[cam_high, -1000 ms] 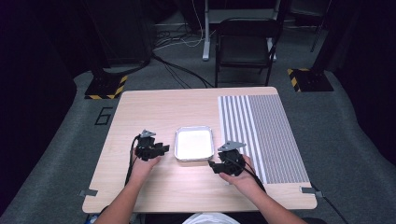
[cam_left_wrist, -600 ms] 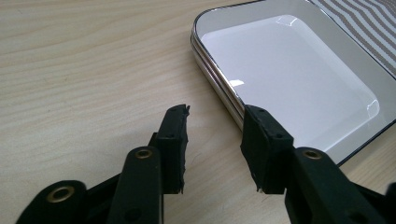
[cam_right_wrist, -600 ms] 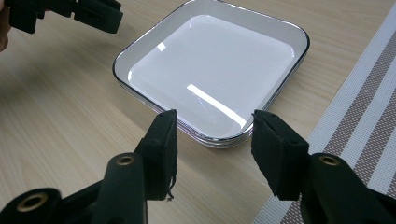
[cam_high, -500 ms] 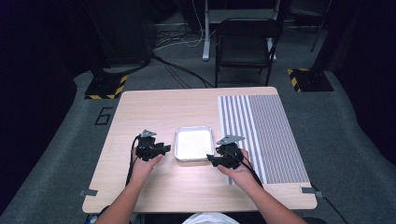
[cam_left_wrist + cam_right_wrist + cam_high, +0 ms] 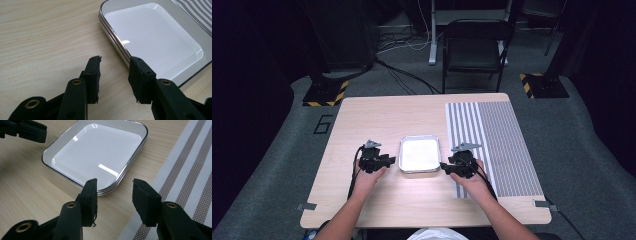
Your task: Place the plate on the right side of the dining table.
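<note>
A shallow white rectangular tray with a shiny metal rim (image 5: 419,154) sits near the front middle of a pale wooden table (image 5: 377,117), and everything else arranges itself around it. The left gripper (image 5: 388,161), a black two-jaw tool held in the person's left hand (image 5: 366,176), lies just off the tray's left edge; in the left gripper view its jaws stand apart with bare tabletop between them, one jaw close against the tray's stacked-looking rim (image 5: 117,45) (whether it touches cannot be told). The right gripper (image 5: 443,167), in the right hand (image 5: 471,181), waits at the tray's near right corner; its jaws have just been closing, yet the right gripper view shows them apart, with nothing pressed between the pads and the tray's corner (image 5: 110,187) just beyond the tips. To the tray's right, a grey-and-white striped woven placemat (image 5: 502,140) covers that end of the table. Beyond the tray, past the table's far edge, a black folding chair (image 5: 474,47) stands on the grey carpet.
</note>
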### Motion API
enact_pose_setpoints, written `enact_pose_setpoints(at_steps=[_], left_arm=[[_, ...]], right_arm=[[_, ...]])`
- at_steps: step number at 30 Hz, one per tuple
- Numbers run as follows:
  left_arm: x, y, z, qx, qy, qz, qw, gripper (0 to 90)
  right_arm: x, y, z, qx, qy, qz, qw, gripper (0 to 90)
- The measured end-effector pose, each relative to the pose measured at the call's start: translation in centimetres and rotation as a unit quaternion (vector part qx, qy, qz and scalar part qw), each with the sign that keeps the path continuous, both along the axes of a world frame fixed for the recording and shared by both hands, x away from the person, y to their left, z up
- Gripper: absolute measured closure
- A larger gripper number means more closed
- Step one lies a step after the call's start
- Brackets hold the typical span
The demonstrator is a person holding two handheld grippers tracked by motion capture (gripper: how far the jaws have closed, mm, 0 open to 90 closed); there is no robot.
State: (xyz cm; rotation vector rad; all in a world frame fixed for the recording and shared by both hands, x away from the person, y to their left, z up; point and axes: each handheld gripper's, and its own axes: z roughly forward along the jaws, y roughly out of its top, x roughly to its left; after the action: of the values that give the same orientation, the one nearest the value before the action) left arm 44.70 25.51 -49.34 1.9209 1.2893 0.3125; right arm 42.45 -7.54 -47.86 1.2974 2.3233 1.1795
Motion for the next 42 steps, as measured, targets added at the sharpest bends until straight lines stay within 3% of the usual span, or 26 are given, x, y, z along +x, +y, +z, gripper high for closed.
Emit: enact_pose_setpoints(at_steps=[8, 13, 15, 18, 21, 26, 32, 39, 40, 41, 42], left_arm=[[-0.1, -0.2, 0.2, 0.006, -0.018, -0.002, 0.9998, 58.4], [-0.2, -0.3, 0.2, 0.007, -0.017, -0.006, 0.9998, 58.1], [-0.2, -0.4, 0.2, 0.01, -0.015, -0.006, 0.9998, 58.5], [-0.2, -0.4, 0.1, 0.004, -0.008, -0.005, 0.9999, 60.8], [-0.2, -0.5, 0.0, -0.007, -0.004, -0.004, 1.0, 62.3], [-0.3, -0.5, -0.2, -0.046, 0.012, -0.003, 0.9989, 65.2], [-0.3, -0.5, 0.0, -0.061, 0.021, 0.0, 0.9979, 69.9], [-0.5, -0.6, 0.2, -0.079, 0.031, 0.002, 0.9964, 72.1], [-0.6, -0.8, 0.1, -0.08, 0.03, 0.0, 0.9963, 72.3], [-0.6, -0.8, 0.1, -0.08, 0.03, 0.0, 0.9963, 72.4], [-0.6, -0.8, 0.1, -0.084, 0.033, -0.002, 0.9959, 72.3]], right_arm=[[0.2, -0.5, -0.3, 0.003, 0.001, -0.006, 1.0, 52.9], [0.4, -0.5, -0.4, 0.005, 0.007, -0.006, 0.9999, 51.5], [0.6, -0.6, -0.5, 0.017, 0.023, -0.013, 0.9995, 52.6], [0.8, -0.7, -0.6, 0.022, 0.027, -0.016, 0.9992, 54.3], [1.0, -0.8, -0.6, 0.032, 0.037, -0.019, 0.9986, 55.7], [1.2, -1.0, -0.7, 0.04, 0.039, -0.026, 0.9981, 60.0], [1.4, -1.0, -0.6, 0.07, 0.057, -0.039, 0.9952, 63.2], [2.0, -0.6, -0.5, 0.074, 0.066, -0.043, 0.9941, 68.6], [2.3, -0.5, -0.6, 0.094, 0.075, -0.045, 0.9918, 68.9], [2.3, -0.5, -0.6, 0.094, 0.075, -0.045, 0.9918, 68.9], [2.7, -0.4, -0.8, 0.109, 0.081, -0.051, 0.9894, 69.6]])
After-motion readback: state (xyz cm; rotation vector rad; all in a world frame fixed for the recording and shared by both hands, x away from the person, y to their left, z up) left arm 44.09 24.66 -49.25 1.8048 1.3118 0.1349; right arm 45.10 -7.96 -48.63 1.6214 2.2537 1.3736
